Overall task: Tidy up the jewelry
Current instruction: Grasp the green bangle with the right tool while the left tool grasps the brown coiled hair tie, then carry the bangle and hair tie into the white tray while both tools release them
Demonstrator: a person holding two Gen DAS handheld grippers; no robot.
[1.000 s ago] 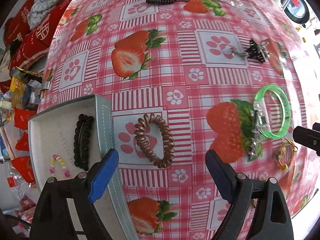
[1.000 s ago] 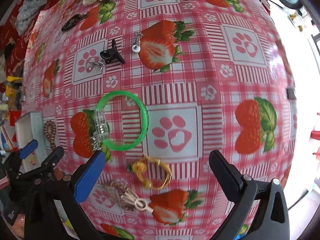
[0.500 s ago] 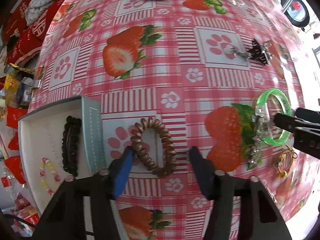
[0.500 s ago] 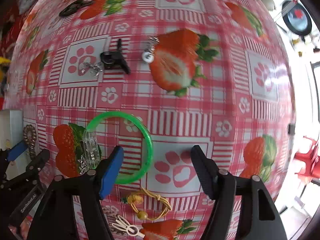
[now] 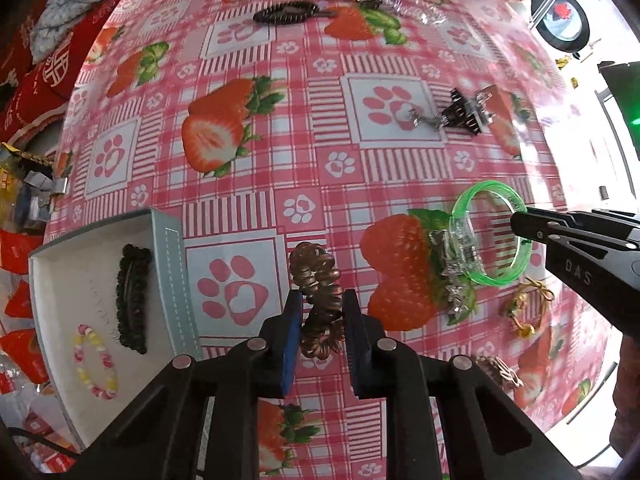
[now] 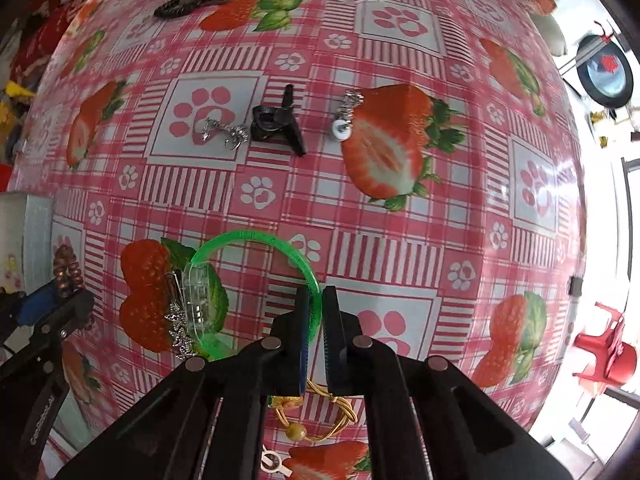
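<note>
A brown spiral hair tie lies on the strawberry tablecloth just right of the white jewelry box. My left gripper points down over it, and its closing jaws squeeze the tie's near part between the blue pads. A green bangle lies further right, with a clear clip and a silver chain against its left side. My right gripper is shut on the bangle's right rim. The box holds a black hair clip and a pastel bead bracelet.
A gold cord bracelet lies just under the right gripper. Further off are a black claw clip, a silver earring, a pearl drop and a black barrette. Red cushions and grey cloth sit off the table's left edge.
Both grippers went from wide open to closed. The left one closed on the brown hair tie. The right one shifted over to the green bangle and closed on its rim.
</note>
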